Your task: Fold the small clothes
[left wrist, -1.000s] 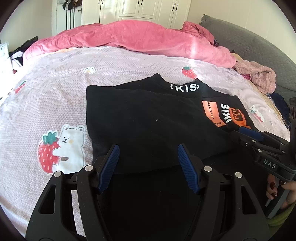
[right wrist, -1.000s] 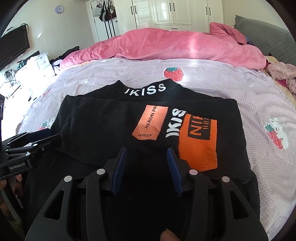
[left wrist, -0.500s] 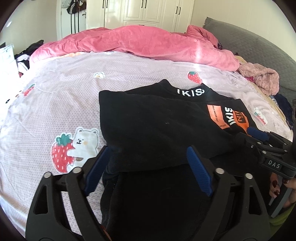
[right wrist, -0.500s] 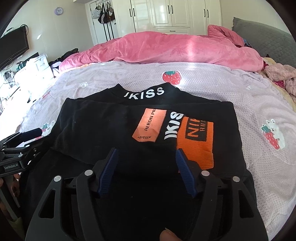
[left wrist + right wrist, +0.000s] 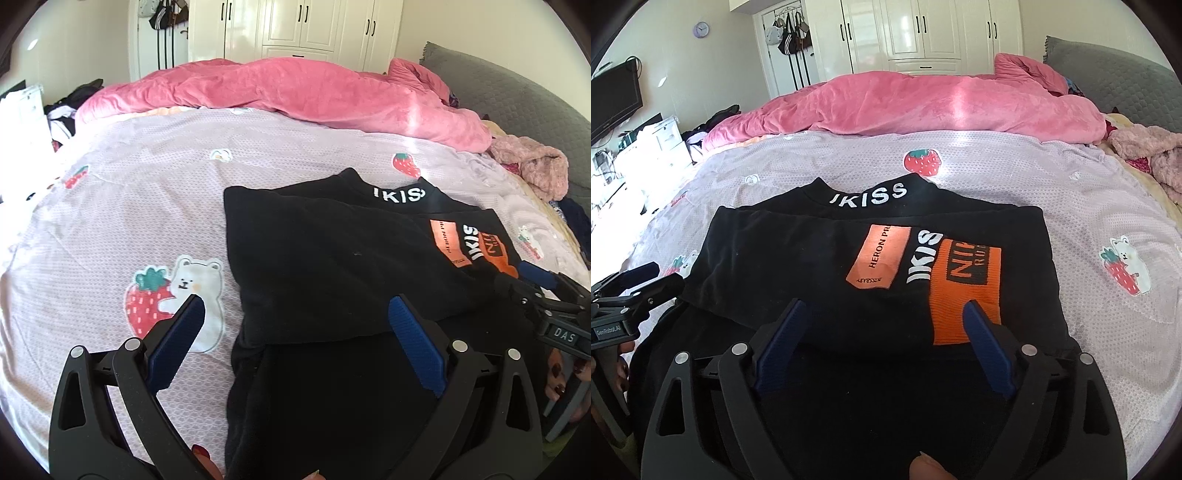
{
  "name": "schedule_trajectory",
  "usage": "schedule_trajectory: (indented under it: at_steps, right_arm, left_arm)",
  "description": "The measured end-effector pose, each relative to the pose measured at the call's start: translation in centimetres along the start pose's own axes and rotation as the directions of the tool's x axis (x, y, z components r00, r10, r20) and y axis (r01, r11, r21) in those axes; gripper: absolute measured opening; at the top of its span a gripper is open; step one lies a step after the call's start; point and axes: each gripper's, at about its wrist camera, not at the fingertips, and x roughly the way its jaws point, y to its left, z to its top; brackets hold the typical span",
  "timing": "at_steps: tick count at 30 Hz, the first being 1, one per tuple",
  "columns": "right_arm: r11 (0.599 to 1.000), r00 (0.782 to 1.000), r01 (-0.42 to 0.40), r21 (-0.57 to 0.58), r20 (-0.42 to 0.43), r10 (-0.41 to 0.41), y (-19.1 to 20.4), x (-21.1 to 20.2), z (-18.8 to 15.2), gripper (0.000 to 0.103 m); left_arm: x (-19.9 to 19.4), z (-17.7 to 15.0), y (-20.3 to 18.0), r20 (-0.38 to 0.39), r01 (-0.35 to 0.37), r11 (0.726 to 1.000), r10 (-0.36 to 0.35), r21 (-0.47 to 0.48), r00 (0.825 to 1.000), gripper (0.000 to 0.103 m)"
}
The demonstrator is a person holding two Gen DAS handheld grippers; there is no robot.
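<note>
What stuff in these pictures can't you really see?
- Shirt: its near end is hidden behind the right gripper in the right view, and the frame's bottom edge cuts it off.
- Collar lettering: the first letter is folded out of sight in the left view.
- Clock: too small to read, right view.
- Left gripper: jaws opening, nothing pinched.

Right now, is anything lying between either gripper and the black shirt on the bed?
Nothing visible. The black shirt lies folded on the sheet directly under the left gripper and the right gripper. Both are opening, their fingers clear of the cloth.
</note>
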Motion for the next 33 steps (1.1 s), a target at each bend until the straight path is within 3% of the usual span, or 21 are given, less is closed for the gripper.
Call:
schedule_trajectory:
  at_steps: [5,11,33]
  right_arm:
    - [1.0,1.0,-0.004,0.005,0.006,0.004,0.0,-0.7,0.0,0.086]
    - [1.0,1.0,0.002,0.012,0.029,-0.002,-0.1,-2.2,-0.1,0.092]
    - [0.999,0.995,-0.001,0.044,0.096,-0.004,-1.7,-7.7,-0.7,0.093]
  left_arm:
    - [-0.5,0.0,0.2,0.004,-0.007,1.0,0.007,-0.005,1.0,0.094]
    - [-1.9,0.0,-0.1,0.045,-0.078,0.997,0.077,0.025,0.996,0.094]
    - [-6.8,-1.7,-0.1,0.093,-0.112,0.994,0.113,-0.012,0.989,0.094]
